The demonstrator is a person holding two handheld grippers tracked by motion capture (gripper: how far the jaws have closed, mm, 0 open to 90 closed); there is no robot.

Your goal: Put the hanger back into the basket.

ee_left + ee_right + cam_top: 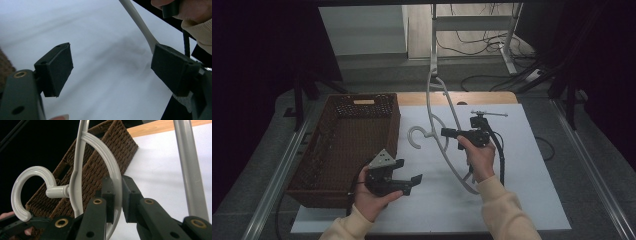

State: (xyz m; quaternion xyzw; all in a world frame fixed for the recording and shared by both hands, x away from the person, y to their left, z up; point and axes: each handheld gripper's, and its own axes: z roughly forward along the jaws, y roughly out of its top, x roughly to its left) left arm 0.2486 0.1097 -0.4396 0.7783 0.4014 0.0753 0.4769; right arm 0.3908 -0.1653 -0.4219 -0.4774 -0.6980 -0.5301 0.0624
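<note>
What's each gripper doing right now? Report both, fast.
Left gripper: open, holding nothing, near the wicker basket.
Right gripper: shut on the white hanger, clamping its curved arm.

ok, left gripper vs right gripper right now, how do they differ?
The left gripper has its jaws spread wide with nothing between them; the right gripper is clamped on the white hanger. The left sits beside the wicker basket, the right nearer mid-table. Both are hand-held, black, two-jawed.
</note>
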